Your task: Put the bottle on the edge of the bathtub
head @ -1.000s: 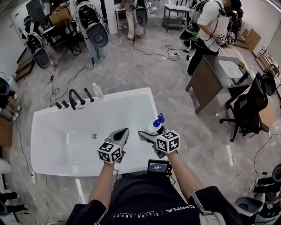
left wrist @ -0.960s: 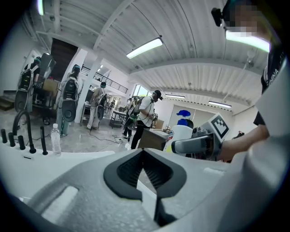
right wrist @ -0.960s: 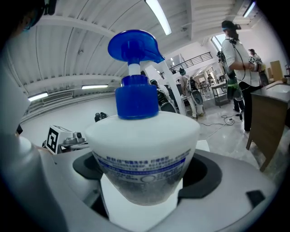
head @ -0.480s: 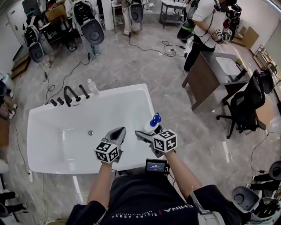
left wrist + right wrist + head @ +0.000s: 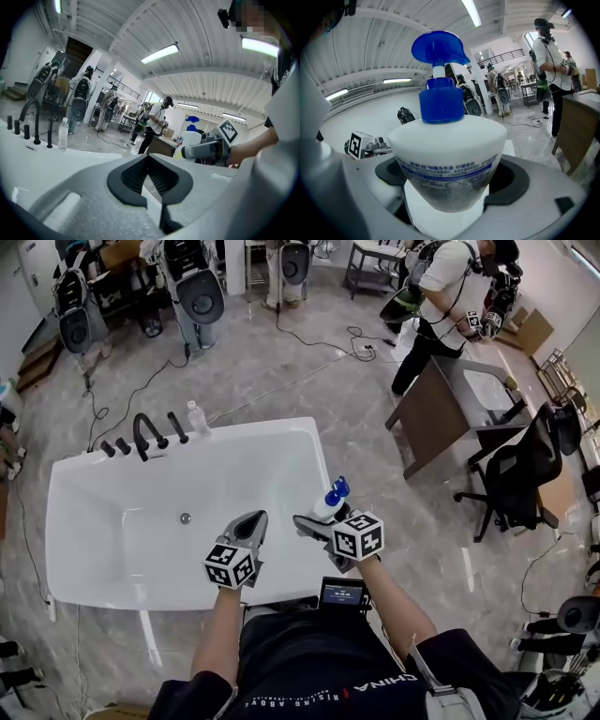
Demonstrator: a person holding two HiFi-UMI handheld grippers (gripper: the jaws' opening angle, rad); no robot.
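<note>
A white pump bottle (image 5: 328, 502) with a blue top stands upright between the jaws of my right gripper (image 5: 319, 519), which is shut on it. It hangs just inside the right rim of the white bathtub (image 5: 253, 427), near the front corner. In the right gripper view the bottle (image 5: 447, 154) fills the middle, with the right gripper (image 5: 447, 185) clasping its lower body. My left gripper (image 5: 255, 524) hovers over the tub's near side, shut on nothing; its pads (image 5: 140, 176) meet at the tips. From the left gripper view the bottle (image 5: 192, 138) shows to the right.
A black faucet set (image 5: 141, 437) and a clear water bottle (image 5: 196, 418) stand on the tub's far rim. On the grey floor to the right are a brown desk (image 5: 441, 413) and an office chair (image 5: 516, 474). A person (image 5: 441, 296) stands behind, and cables cross the floor.
The head view has shifted a little. Both grippers stay in about the same place over the tub's near right part, and the bottle remains held.
</note>
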